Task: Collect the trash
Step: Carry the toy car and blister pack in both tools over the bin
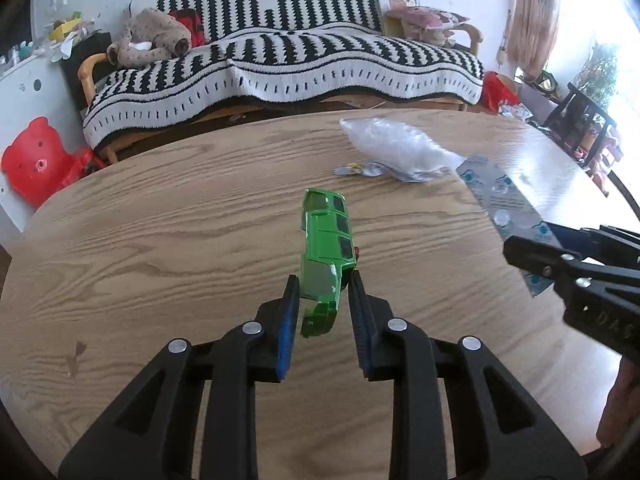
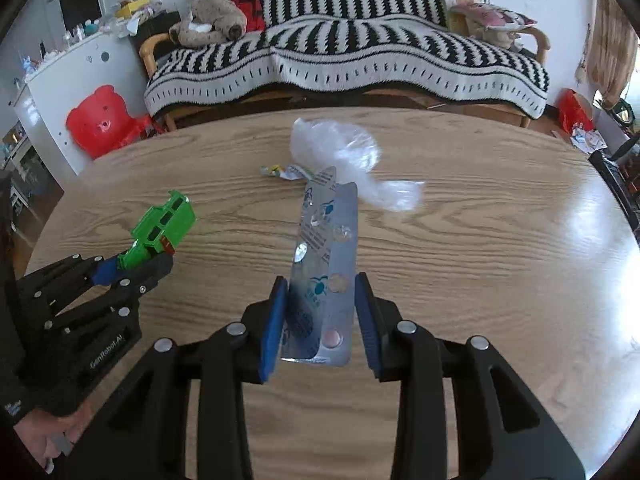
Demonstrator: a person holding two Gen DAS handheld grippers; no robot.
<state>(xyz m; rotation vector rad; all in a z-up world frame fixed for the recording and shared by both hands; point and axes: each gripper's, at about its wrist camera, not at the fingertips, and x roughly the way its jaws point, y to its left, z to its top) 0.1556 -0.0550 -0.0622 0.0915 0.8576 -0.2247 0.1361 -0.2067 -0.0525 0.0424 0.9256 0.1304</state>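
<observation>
My left gripper point(image 1: 323, 300) is clenched on the green toy car shell point(image 1: 326, 248), my right gripper point(image 2: 321, 304) on the blister pack point(image 2: 324, 264), both lifted off the surface point(image 2: 480, 248). The plastic bag point(image 2: 340, 148) and small wrapper point(image 2: 280, 171) remain there; I see no bin.

- Left gripper point(image 1: 324, 288): black linkage arms, silver round rivets, 2 blue ribbed pads point(image 1: 289, 320); white "GenRobot.AI" lettering on its side.
- Right gripper point(image 2: 322, 288): same black frame, silver rivets, blue pads point(image 2: 274, 328).
- Dark sleeve cuff point(image 2: 14, 404) behind the left gripper.
</observation>
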